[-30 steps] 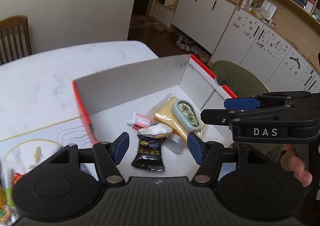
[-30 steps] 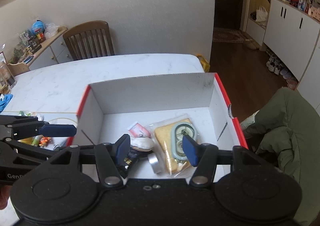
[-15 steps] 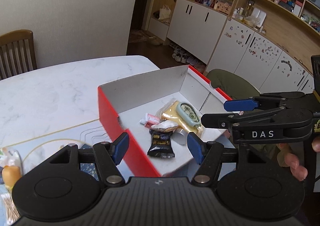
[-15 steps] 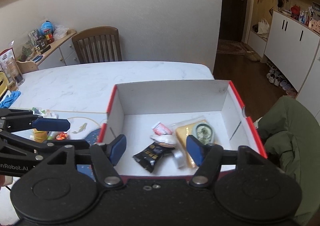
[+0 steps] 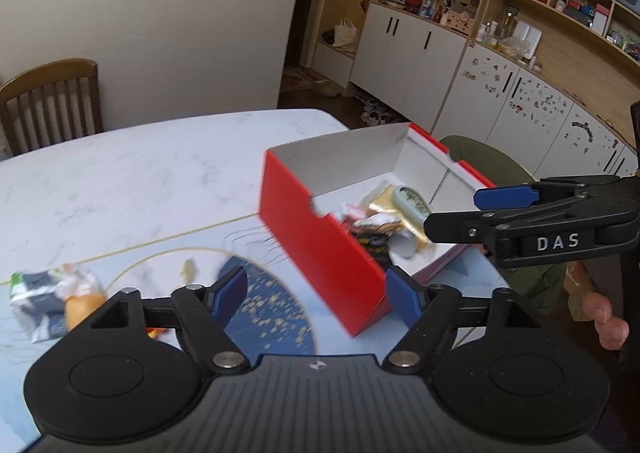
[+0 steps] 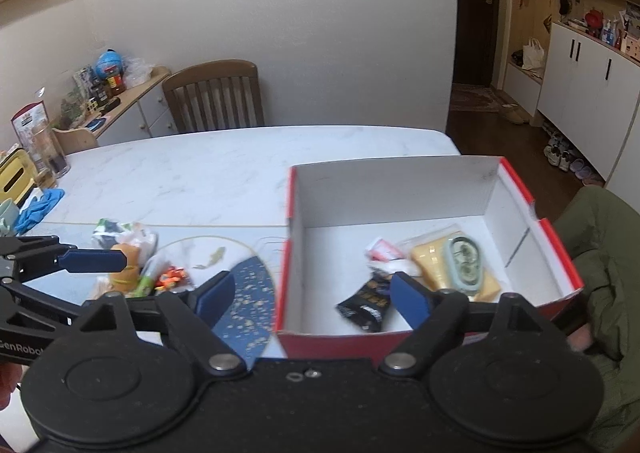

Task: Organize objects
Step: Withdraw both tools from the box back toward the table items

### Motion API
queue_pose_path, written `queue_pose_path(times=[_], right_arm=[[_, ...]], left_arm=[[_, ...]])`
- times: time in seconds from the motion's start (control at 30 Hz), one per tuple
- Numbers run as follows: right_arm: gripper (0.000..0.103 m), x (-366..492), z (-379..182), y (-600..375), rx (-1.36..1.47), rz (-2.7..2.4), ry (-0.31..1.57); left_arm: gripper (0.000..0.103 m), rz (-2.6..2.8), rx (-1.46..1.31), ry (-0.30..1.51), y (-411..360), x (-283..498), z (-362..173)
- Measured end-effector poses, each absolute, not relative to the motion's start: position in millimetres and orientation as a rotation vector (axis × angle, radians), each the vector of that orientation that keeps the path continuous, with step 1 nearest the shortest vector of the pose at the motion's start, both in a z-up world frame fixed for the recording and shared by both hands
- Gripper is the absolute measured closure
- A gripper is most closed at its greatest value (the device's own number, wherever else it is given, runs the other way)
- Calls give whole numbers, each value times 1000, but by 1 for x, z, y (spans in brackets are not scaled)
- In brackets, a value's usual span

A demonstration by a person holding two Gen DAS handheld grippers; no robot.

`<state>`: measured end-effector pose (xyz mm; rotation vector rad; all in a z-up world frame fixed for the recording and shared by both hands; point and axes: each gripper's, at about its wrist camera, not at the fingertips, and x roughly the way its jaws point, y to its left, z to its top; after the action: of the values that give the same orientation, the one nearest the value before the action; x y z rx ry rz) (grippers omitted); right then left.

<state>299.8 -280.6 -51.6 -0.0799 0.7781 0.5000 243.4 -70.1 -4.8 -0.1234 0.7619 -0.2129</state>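
A red box (image 5: pixel 320 253) with a white inside (image 6: pixel 392 189) stands on the marble table. In it lie a black snack packet (image 6: pixel 366 305), a yellow packet (image 6: pixel 432 261) in a clear bag, a pale green oval case (image 6: pixel 464 265) and a small pink-and-white packet (image 6: pixel 384 251). My left gripper (image 5: pixel 316 295) hovers before the box's near corner, jaws opening, nothing between them. My right gripper (image 6: pixel 312 297) hangs over the box's near left wall, jaws also opening and empty. A pile of wrapped items (image 6: pixel 128 249) lies on the mat to the left.
A blue-and-gold placemat (image 5: pixel 276 309) lies under both grippers. A wooden chair (image 6: pixel 216 97) stands at the table's far side. A green jacket (image 6: pixel 604 253) hangs right of the box. A blue glove (image 6: pixel 40 205) and a glass (image 6: pixel 46 149) sit far left.
Both grippers have drawn back out of the box and shifted left, so the box now lies further right and farther off. Both pairs of jaws stand wider apart.
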Motion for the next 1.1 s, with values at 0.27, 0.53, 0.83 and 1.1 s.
queue_pose_path(times=[0.27,0.53,0.83,1.1], right_arm=[[5,278,-54,-243,-97,546,771],[2,263,-61,-206,-110,567,783],[2,258,-71,-166,-127,592,813],[2,256,-85,-133,-165,611,849]], left_arm=[[20,-166,-163,780,-26,217,-14],[10,-98,-205,790,20,193,-26],[0,-22,-227,775,64,168,-38],[0,38,-95,786,83,161,-62]])
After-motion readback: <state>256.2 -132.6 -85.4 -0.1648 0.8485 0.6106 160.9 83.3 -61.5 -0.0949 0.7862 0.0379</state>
